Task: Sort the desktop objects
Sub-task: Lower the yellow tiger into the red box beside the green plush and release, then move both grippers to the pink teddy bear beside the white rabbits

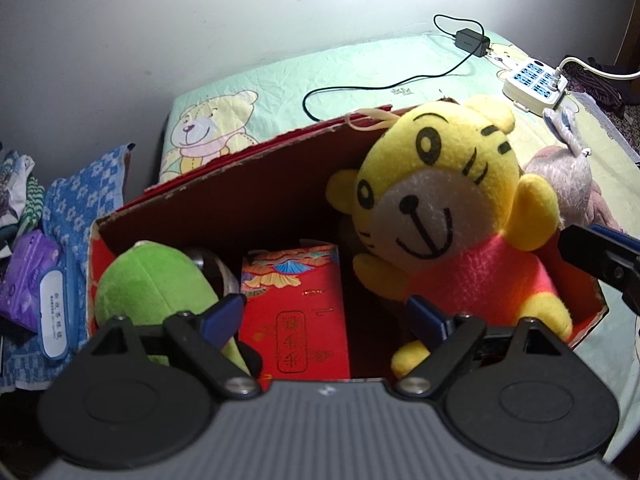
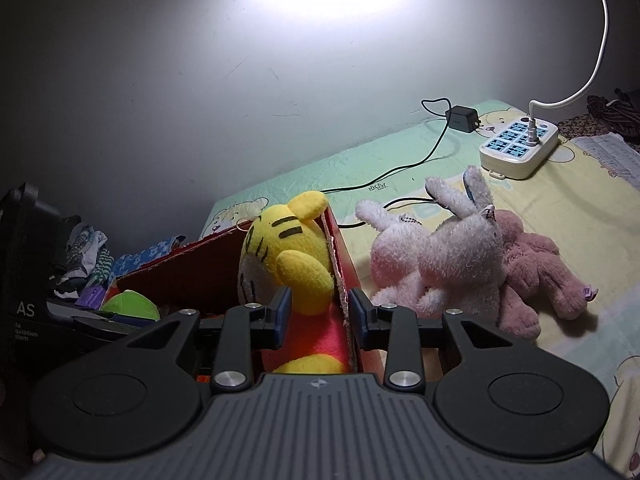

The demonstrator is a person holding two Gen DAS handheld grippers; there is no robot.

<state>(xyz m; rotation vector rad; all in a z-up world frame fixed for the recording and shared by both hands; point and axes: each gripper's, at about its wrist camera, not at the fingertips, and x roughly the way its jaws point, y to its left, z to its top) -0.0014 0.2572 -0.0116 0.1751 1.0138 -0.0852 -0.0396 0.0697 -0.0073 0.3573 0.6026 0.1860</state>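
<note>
A yellow tiger plush [image 1: 440,208] in a red shirt stands upright at the right end of an open red cardboard box [image 1: 240,196]. The box also holds a green plush [image 1: 148,280] and a red printed carton [image 1: 296,312]. My left gripper [image 1: 326,314] hangs open over the near side of the box, holding nothing. My right gripper [image 2: 320,314] is narrowed on the yellow tiger plush [image 2: 296,272], and the box's right wall [image 2: 340,280] also lies between its fingers. A white rabbit plush [image 2: 440,252] and a pink plush [image 2: 540,276] lie on the sheet beside the box.
A white power strip [image 2: 516,144] with a white cable, plus a black charger [image 2: 460,118] with a long cord, rest on the bear-print sheet [image 1: 360,68] by the wall. Left of the box lie a blue towel [image 1: 80,200], a purple wipes pack [image 1: 32,280] and folded clothes.
</note>
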